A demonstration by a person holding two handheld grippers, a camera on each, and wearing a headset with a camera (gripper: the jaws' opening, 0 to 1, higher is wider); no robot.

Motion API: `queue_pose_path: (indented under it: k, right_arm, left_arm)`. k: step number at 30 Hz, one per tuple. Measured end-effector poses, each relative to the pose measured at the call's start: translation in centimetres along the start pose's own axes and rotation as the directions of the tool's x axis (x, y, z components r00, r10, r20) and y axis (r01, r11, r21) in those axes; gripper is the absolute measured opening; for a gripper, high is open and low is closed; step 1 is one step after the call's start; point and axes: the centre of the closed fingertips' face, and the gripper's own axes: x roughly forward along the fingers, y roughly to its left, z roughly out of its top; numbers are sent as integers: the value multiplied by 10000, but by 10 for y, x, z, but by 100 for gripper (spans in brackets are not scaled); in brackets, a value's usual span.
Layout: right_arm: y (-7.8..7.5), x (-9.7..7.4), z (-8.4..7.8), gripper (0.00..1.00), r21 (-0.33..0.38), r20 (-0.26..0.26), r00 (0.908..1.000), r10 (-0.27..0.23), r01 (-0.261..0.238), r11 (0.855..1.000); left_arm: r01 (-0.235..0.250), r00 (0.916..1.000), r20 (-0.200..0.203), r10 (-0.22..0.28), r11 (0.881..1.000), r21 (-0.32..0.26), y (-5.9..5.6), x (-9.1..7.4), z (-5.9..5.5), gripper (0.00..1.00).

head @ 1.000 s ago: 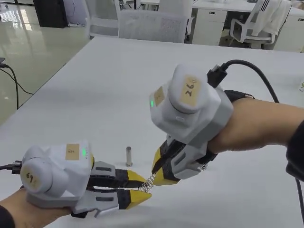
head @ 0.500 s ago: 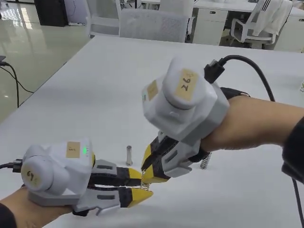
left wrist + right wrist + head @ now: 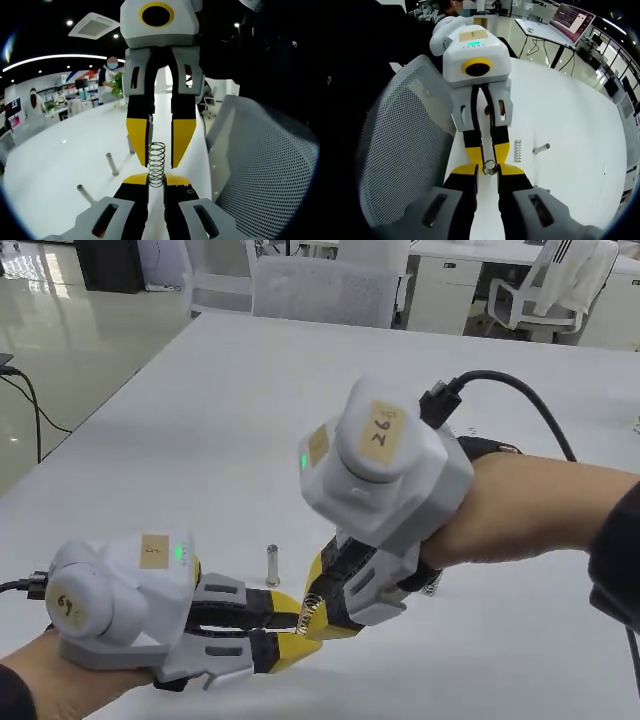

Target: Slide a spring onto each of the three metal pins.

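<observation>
The right tongs (image 3: pixel 318 610) have come in closer to the left tongs (image 3: pixel 288 628), and now their yellow tips meet over the spring (image 3: pixel 308 612).

In the head view most of that spring is covered by the tips. Just a few coils show, up in the air above the desk (image 3: pixel 200 440). In the left gripper view it is easy to see. Its near end is pinched in the left tongs, and its far end pokes up between the two jaws of the right tongs. A thin gap shows on one side there, so I cannot tell if the right tongs squeeze it. In the right gripper view it looks like a little ring, seen end on.

A second spring (image 3: pixel 432 583) peeks out from behind the right tongs. One metal pin (image 3: pixel 272 566) stands upright just behind the tips. In the left gripper view the near pin (image 3: pixel 85 194) and middle pin (image 3: pixel 112 164) stand clear, and the far pin (image 3: pixel 131 146) is half hidden by a yellow jaw.

The right forearm (image 3: pixel 540 505) comes in from the right, wrist bent, tongs pointing down and left. The left hand (image 3: pixel 60 680) is cut off at the bottom corner, its tongs level and pointing right.
</observation>
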Motion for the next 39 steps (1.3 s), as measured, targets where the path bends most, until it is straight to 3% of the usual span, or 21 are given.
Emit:
queue_pose_path:
  k: [17,35,39]
  right_arm:
    - [-2,3,-4,8,-13,-234,9997,-29,29,10000]
    - [-10,-4,-16,8,325,-332,9991,-278,289,9991]
    - [-12,-5,-19,8,415,-378,9987,-335,351,9985]
  left_arm:
    - [30,10000,50,-30,10000,-82,-1,2,3,3]
    - [-504,9985,153,524,9929,-1078,7,-13,-10,25]
    - [-837,9960,203,871,9877,-1323,12,-18,-13,35]
